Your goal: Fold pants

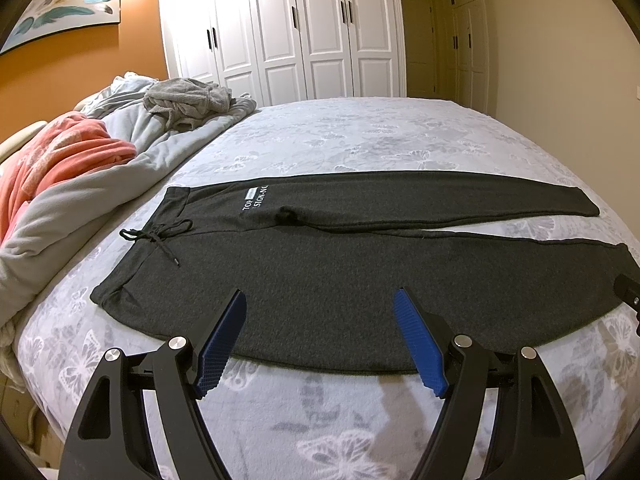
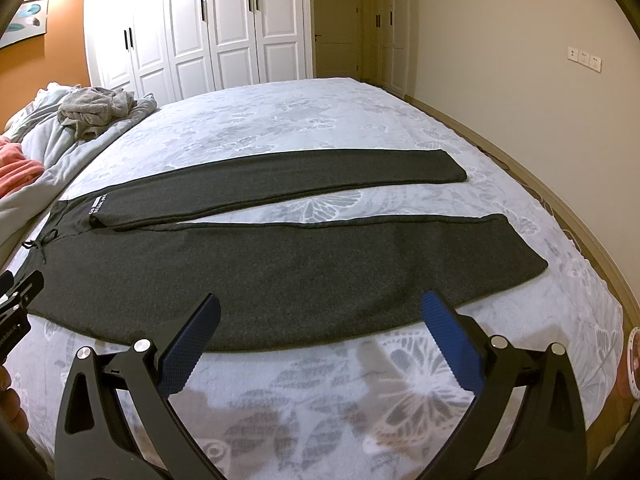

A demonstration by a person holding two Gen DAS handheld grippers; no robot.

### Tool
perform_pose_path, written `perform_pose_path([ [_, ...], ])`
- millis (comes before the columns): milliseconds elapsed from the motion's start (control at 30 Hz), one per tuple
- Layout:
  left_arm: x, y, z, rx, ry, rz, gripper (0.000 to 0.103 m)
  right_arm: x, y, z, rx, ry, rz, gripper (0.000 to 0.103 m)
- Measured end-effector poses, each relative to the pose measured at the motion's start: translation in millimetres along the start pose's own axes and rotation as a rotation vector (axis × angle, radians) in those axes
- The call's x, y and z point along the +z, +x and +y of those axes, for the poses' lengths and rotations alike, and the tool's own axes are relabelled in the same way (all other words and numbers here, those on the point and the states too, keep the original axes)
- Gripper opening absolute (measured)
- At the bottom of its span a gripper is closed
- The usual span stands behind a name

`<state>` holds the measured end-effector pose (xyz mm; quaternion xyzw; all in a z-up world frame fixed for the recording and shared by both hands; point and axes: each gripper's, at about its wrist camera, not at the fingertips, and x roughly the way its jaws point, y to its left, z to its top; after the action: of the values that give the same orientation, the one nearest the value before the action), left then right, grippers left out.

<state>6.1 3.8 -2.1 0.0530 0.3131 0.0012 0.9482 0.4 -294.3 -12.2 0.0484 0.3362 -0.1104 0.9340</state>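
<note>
Left wrist view: left gripper (image 1: 320,304) — blue fingers (image 1: 222,350) spread wide, holding nothing, poised over the near edge of the pants (image 1: 320,280). Pants dark grey, laid flat across the bed (image 1: 360,136), waistband to the left, drawstring (image 1: 160,238) loose, white label (image 1: 256,199) near the waist. Heaped bedding (image 1: 120,152) left; white wardrobe (image 1: 288,28) behind.

Right wrist view: right gripper (image 2: 320,308) — fingers (image 2: 454,346) likewise wide apart, empty, above the near leg (image 2: 280,272). Legs parted, butterfly bedspread (image 2: 320,206) showing between.
</note>
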Motion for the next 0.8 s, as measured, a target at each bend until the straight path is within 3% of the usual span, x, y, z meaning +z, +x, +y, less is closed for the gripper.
perform_pose_path([
  [500, -3, 3, 2, -0.01, -0.004, 0.015, 0.074, 0, -1, -4, 0.002, 0.01, 0.004, 0.098],
  [567, -2, 6, 5, -0.035, -0.017, 0.031, 0.079, 3, 1, -8, -0.001, 0.007, 0.009, 0.098],
  [767, 31, 21, 34, -0.053, -0.052, 0.064, 0.082, 61, 25, -55, -0.017, -0.028, 0.068, 0.098],
  [800, 39, 24, 40, -0.057, -0.044, 0.059, 0.088, 72, 33, -65, -0.033, -0.034, 0.072, 0.098],
])
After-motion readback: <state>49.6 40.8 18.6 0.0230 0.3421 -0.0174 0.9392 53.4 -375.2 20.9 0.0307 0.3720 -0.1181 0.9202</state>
